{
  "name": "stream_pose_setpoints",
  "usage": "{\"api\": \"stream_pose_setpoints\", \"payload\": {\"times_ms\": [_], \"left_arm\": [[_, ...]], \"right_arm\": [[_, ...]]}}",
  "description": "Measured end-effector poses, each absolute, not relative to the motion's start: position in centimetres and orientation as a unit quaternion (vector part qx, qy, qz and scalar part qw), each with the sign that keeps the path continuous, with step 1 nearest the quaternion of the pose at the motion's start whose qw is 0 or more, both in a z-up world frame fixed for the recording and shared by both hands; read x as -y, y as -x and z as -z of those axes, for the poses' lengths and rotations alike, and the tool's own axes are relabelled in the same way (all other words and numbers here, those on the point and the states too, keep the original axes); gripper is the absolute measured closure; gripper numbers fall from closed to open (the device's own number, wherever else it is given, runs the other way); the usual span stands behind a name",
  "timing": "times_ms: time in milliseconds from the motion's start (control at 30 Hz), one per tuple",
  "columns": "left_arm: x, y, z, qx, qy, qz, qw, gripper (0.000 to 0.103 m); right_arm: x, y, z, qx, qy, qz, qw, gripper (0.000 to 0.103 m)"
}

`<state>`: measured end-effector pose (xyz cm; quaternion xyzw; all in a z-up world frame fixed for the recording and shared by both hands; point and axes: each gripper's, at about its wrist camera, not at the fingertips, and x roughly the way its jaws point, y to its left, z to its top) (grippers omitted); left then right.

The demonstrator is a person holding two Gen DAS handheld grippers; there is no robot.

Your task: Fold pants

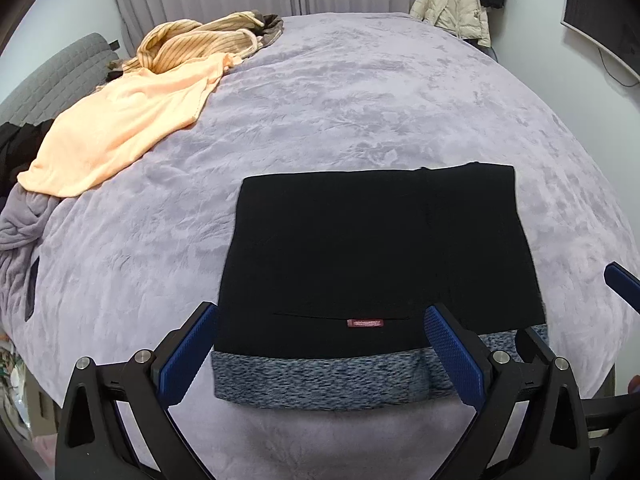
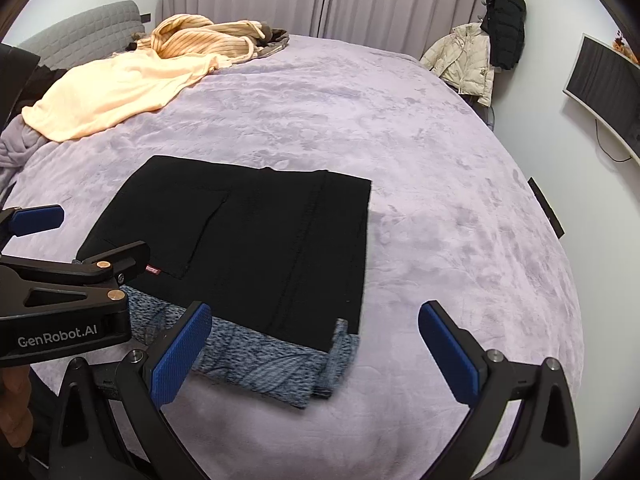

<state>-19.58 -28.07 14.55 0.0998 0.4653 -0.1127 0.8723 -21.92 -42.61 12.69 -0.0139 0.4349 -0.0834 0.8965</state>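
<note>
pants: black pants (image 1: 380, 248) lay folded to a compact rectangle at lower centre of the left view, on the lilac bedspread (image 1: 360, 100); grey marled waistband (image 1: 320, 380) along the near edge, small red tag (image 1: 365, 323) just above it.
stage (judged): fold looked close to done; a last fold or a tidy-up may remain.
left gripper: left gripper (image 1: 320, 354) had jaws wide apart, holding nothing; it pointed across the bed, straddling the near edge, with its left pad (image 1: 188, 356) off the cloth at the left corner and its right pad over the waistband.
right gripper: right gripper (image 2: 316, 354) also had jaws apart and empty; it sat low in the right view, near the right end of the waistband, where the layers fan out slightly.
contact: could not tell whether any pad touched the cloth.
risk 1 (judged): pinching only the top layer at the waistband would peel the stack open.
risk 2 (judged): plush bedspread could be caught together with the cloth and dragged up.
risk 3 (judged): uneven lift by the two grippers would skew the rectangle.
clutter: peach garment (image 1: 116, 132) at upper left, well apart from the pants.
</note>
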Motion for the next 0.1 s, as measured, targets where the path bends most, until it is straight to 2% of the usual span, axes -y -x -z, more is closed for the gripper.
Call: {"api": "stream_pose_setpoints", "payload": {"times_ms": [100], "left_arm": [[32.0, 20.1, -14.8, -0.467, -0.117, 0.138, 0.866, 0.001]], "right_arm": [[46.1, 22.7, -12.6, -0.430, 0.003, 0.103, 0.897, 0.000]]}}
